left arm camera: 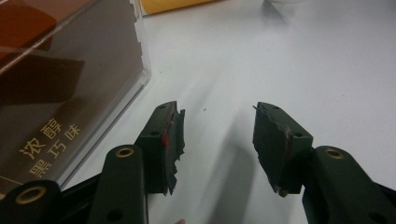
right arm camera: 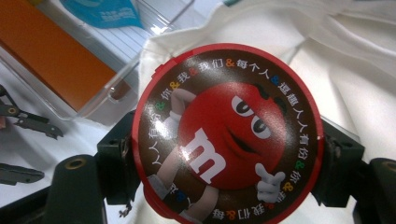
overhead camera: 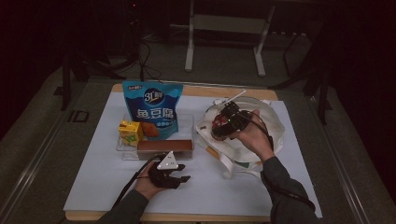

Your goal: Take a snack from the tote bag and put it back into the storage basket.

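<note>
Here, one round candy tin (right arm camera: 227, 135) is clamped edgewise in the right claw (overhead camera: 223, 125) above the white bag (overhead camera: 275, 123), probably for packing. The left claw (overhead camera: 173, 173) is held apart, empty, just beside the tray (overhead camera: 187, 122), where one pouch (overhead camera: 151, 109), one carton (overhead camera: 130, 132) and one chocolate box (overhead camera: 165, 147) are left.

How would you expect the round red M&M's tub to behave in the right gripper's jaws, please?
The M&M's tub is round with a smooth rim, so it might slip or twist between the right gripper's jaws. It looks rigid, probably not crushing. Set down on its edge on the soft white cloth bag, it could roll.
</note>
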`<action>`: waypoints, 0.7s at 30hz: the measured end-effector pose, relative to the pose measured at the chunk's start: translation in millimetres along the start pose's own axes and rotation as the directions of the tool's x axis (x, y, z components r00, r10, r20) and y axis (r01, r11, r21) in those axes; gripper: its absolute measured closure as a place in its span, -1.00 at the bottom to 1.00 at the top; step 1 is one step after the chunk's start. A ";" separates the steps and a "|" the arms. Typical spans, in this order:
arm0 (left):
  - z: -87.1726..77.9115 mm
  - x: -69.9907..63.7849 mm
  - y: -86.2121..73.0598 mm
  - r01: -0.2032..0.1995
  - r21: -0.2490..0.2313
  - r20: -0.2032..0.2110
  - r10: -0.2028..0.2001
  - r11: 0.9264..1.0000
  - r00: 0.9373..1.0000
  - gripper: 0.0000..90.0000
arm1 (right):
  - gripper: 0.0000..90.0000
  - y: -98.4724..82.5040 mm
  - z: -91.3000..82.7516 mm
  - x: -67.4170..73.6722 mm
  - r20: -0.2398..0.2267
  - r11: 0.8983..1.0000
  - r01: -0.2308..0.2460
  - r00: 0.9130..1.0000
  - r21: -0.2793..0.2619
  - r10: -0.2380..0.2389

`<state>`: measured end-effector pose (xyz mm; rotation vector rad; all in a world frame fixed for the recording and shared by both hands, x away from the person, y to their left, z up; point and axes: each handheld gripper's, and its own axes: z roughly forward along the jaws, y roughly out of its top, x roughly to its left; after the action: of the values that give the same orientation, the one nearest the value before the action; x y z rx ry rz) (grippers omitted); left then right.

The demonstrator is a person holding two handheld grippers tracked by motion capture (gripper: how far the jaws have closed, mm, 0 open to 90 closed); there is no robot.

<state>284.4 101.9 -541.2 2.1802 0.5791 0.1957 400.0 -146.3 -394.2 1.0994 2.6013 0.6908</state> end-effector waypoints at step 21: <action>-0.1 0.3 0.0 0.002 0.001 0.002 -0.002 1.000 1.000 0.12 | -0.43 20.1 3.5 24.8 -0.032 0.999 0.039 0.999 -0.015 -0.039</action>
<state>284.7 102.1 -541.2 2.1808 0.5800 0.1920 396.5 -115.0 -387.8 1.0387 2.6330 0.7237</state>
